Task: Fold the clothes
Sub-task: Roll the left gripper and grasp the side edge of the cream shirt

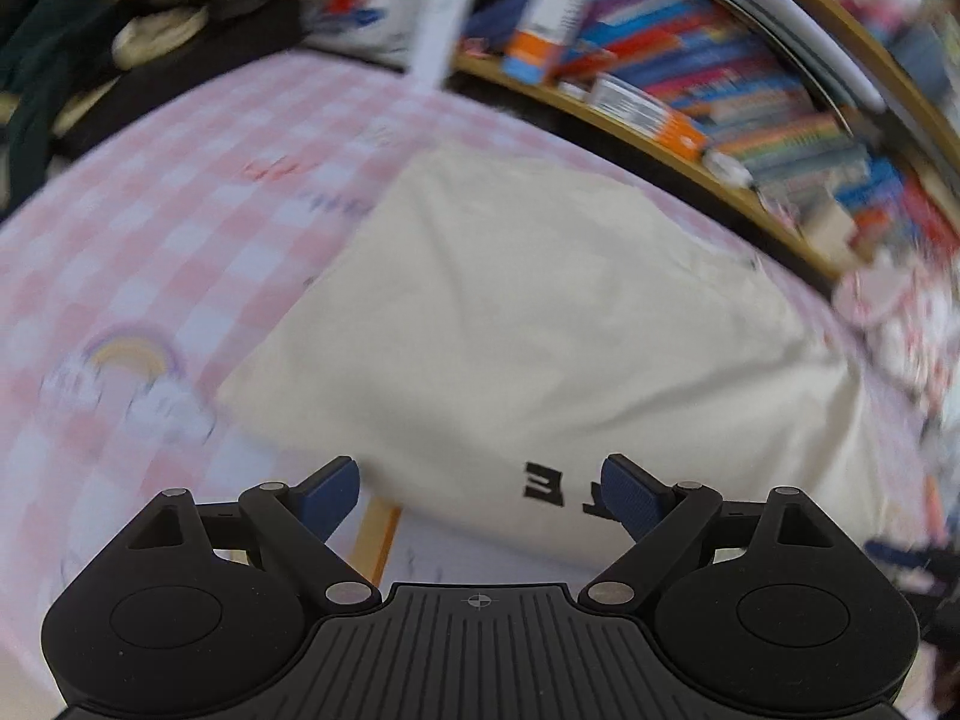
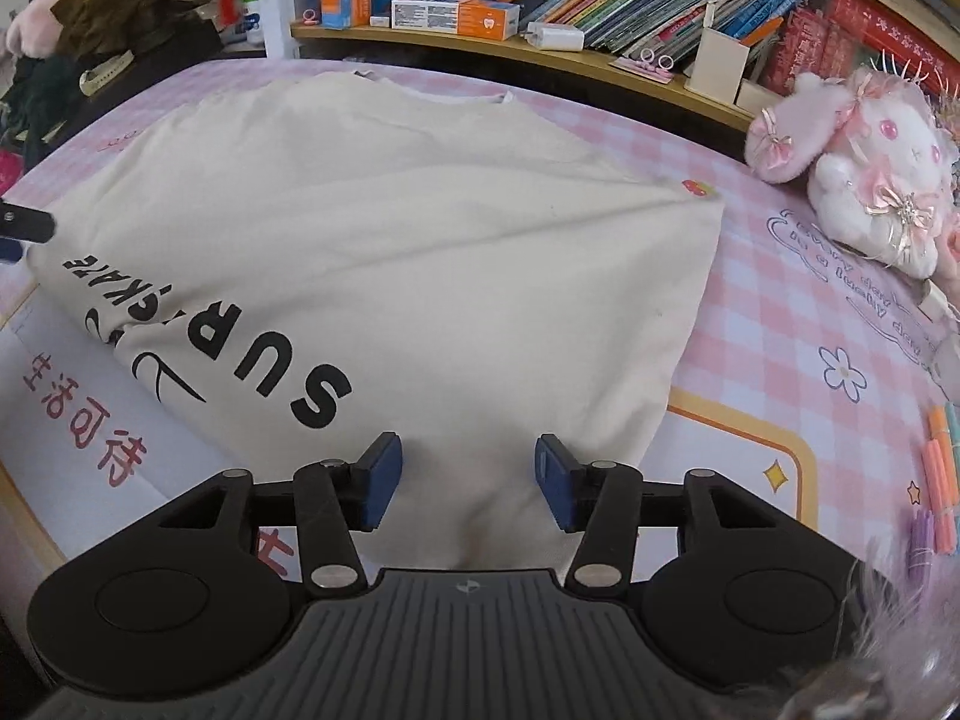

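A cream T-shirt [image 2: 384, 228] with black lettering lies folded on the pink checked cover [image 2: 780, 324]. The left wrist view shows the same shirt [image 1: 528, 312], blurred. My left gripper [image 1: 480, 495] is open just above the shirt's near edge, over the black letters. My right gripper [image 2: 468, 480] is open too, its blue pads [image 2: 384, 477] hovering over the shirt's near corner with nothing between them. At the far left edge of the right wrist view a piece of the left gripper [image 2: 24, 225] sits by the shirt's left corner.
A wooden shelf [image 2: 540, 54] packed with books and boxes runs along the back. A pink and white plush toy [image 2: 864, 150] sits at the right, coloured sticks [image 2: 939, 480] near the right edge. Dark clothes and a bag [image 2: 108, 30] pile up at the back left.
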Demonstrator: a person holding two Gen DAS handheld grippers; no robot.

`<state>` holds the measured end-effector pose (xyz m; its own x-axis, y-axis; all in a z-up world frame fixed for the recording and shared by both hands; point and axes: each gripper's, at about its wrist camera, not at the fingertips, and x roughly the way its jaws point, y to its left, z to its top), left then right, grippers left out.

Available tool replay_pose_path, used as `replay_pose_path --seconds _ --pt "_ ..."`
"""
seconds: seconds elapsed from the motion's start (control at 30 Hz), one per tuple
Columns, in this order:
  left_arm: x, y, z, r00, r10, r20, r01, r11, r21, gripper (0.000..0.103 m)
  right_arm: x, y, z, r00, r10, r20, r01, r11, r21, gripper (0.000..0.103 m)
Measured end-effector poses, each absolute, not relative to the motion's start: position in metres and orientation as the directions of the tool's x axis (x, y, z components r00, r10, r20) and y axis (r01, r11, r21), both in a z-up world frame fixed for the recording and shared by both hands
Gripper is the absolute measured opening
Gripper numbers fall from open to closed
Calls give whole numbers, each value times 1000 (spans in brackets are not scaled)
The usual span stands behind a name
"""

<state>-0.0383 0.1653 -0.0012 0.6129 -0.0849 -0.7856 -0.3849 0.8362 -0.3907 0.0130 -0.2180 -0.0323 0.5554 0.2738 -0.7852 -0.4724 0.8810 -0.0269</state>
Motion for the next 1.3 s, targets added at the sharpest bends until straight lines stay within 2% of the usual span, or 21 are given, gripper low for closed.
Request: replay_pose_path --seconds 0.17,0.4,0.5,0.67,0.93,0.97,1.03,1.07,1.13,1.17,1.23,1.3 --pt "-58 195 -10 634 -116 -765 -532 652 -540 86 13 -217 -32 548 275 -790 -480 877 -27 53" --pt "-84 218 -38 695 -137 -706 -639 332 -694 66 10 -213 -32 554 266 -789 -470 882 -33 59" --pt "-86 224 -46 724 -119 -679 -641 247 -727 64 11 -212 -32 547 263 -795 -473 880 -34 60" --pt "-85 240 -52 755 -42 -655 -641 164 -750 64 14 -213 -32 537 266 -800 -482 876 -32 60" --pt "-72 248 -54 767 -17 -641 -626 197 -755 62 15 -214 -32 533 274 -801 -492 870 -29 61" --pt "-71 248 -54 761 -14 -649 -633 206 -747 58 15 -214 -32 533 275 -800 -491 871 -28 61" --pt "-68 248 -54 741 -6 -672 -653 230 -722 34 13 -214 -33 538 276 -797 -487 873 -27 62" --pt "-66 248 -55 732 -4 -681 -661 239 -712 29 13 -214 -33 540 276 -795 -486 874 -27 62" --pt "-66 250 -55 722 0 -692 -671 247 -699 9 12 -213 -34 545 276 -792 -483 875 -26 63" --pt "-66 249 -52 722 6 -692 -669 260 -696 4 11 -213 -34 547 277 -790 -481 876 -26 63" --pt "-65 240 -34 752 45 -658 -626 362 -691 3 10 -213 -34 550 277 -788 -479 877 -26 64" --pt "-61 227 -13 767 75 -637 -573 526 -628 3 11 -212 -34 550 276 -789 -479 877 -27 64"
